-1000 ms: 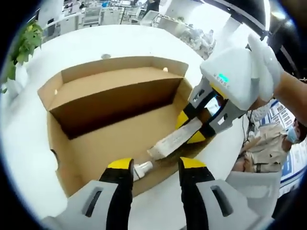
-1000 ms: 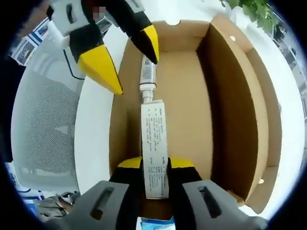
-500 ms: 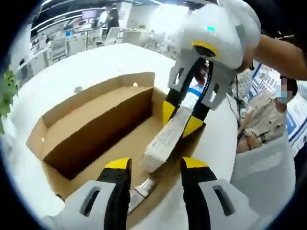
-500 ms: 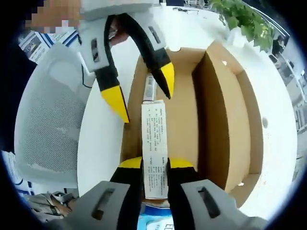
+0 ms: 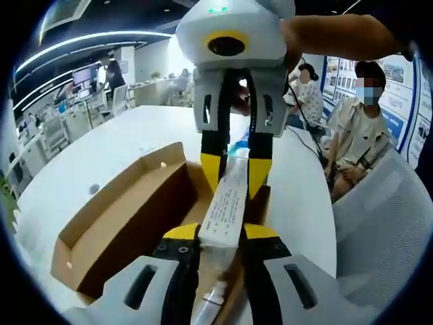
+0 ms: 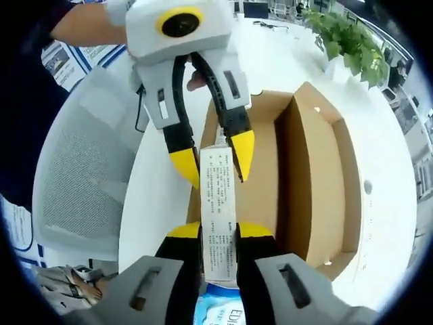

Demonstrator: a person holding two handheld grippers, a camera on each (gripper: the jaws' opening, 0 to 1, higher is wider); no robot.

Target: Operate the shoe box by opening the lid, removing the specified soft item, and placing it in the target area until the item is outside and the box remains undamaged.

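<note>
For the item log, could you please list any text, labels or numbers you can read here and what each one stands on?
White tube in the right gripper: rows of small print, too small to read.
Blue and white package under the right gripper: letters like "ED", cut off, unsure.
Wall posters: blurred, unreadable.
Cardboard shoe box: no text seen.

Left gripper (image 5: pixel 215 242): grey moulded body, black jaws with yellow tips, rising from 6 o'clock. Right gripper (image 6: pixel 218 237): identical grey housing, slotted black arms, yellow fingertips (image 6: pixel 183 231); green indicator light at 12 o'clock in the left gripper view.
</note>
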